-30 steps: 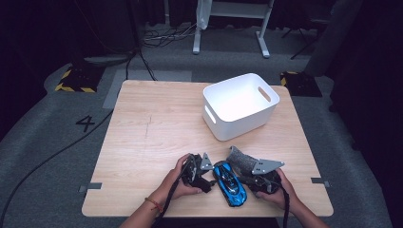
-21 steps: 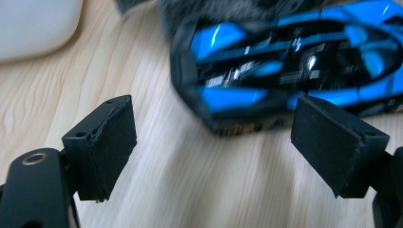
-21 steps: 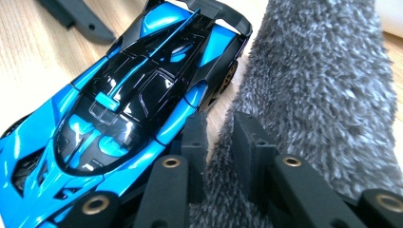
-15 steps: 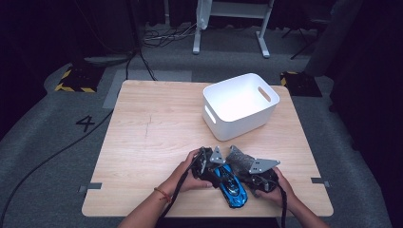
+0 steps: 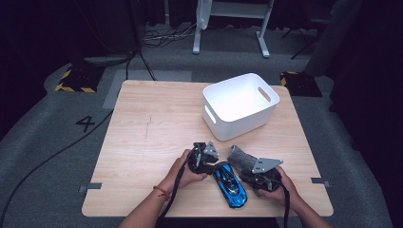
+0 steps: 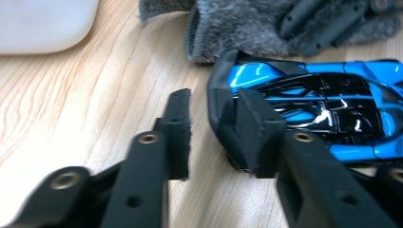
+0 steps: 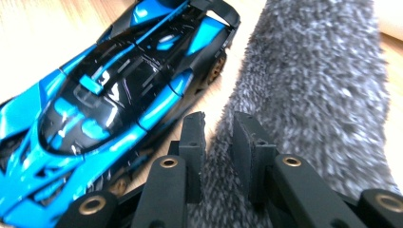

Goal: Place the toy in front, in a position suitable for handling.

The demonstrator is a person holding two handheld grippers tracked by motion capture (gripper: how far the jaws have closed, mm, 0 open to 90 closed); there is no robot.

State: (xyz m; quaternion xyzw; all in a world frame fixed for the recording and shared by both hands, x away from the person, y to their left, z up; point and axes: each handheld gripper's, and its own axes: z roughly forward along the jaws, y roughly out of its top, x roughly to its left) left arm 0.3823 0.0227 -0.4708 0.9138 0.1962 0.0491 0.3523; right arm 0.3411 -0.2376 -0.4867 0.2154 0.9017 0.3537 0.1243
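Here, nearest me, the blue toy car [image 5: 231,184] lies on the table [image 5: 142,142]. My left gripper [image 5: 203,159], at the car's far end, has just been closing; its jaws are clenched on nothing. Beside the car, my right gripper [image 7: 217,124] is pinching the grey sock [image 7: 313,95]. Beyond the car stands the white bin [image 5: 240,105].

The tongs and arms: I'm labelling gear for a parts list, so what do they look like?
Both tongs, left and right, are black, with a grey three-cornered plate on top and a black cable trailing back along the forearm. Their jaws are flat black bars with brass-coloured rivets and square-ended pads. The forearms are bare, without sleeves; a thin red band circles the left wrist.
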